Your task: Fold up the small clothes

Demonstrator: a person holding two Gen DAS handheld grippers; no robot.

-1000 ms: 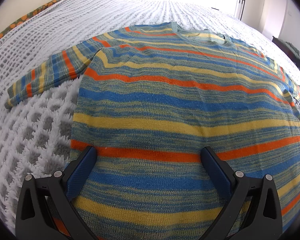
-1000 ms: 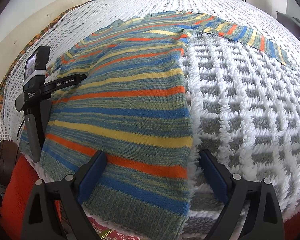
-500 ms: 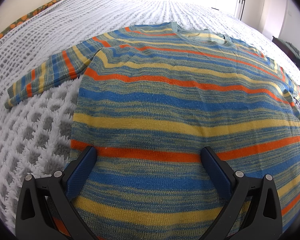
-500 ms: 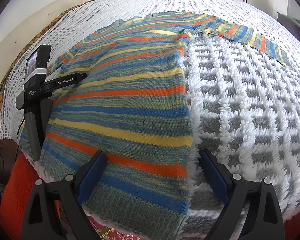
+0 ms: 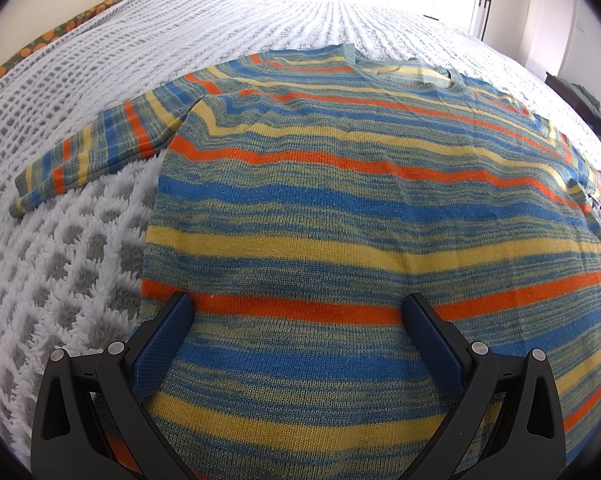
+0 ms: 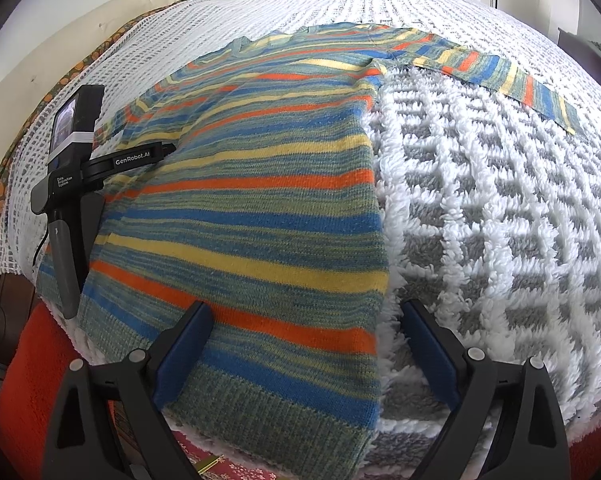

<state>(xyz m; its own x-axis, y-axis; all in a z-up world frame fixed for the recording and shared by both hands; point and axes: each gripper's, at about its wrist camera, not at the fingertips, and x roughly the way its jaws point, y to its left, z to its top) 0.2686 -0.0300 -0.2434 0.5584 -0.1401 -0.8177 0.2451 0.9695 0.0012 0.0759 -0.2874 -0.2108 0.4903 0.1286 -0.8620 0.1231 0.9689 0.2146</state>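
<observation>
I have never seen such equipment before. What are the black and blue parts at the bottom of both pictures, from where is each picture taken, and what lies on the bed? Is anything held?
A person holds one hand-held gripper in each hand, and each gripper carries a wide-angle camera looking forward along its two blue-padded fingers. One picture comes from the left gripper, the other from the right gripper. In the right one you also see the left tool from the side, at the left edge. A striped sweater lies flat, sleeves spread, on a white and grey fluffy blanket covering the bed. Both grippers are open and hold nothing: the left is over the sweater's body, the right over the sweater's right side edge near the hem.
</observation>
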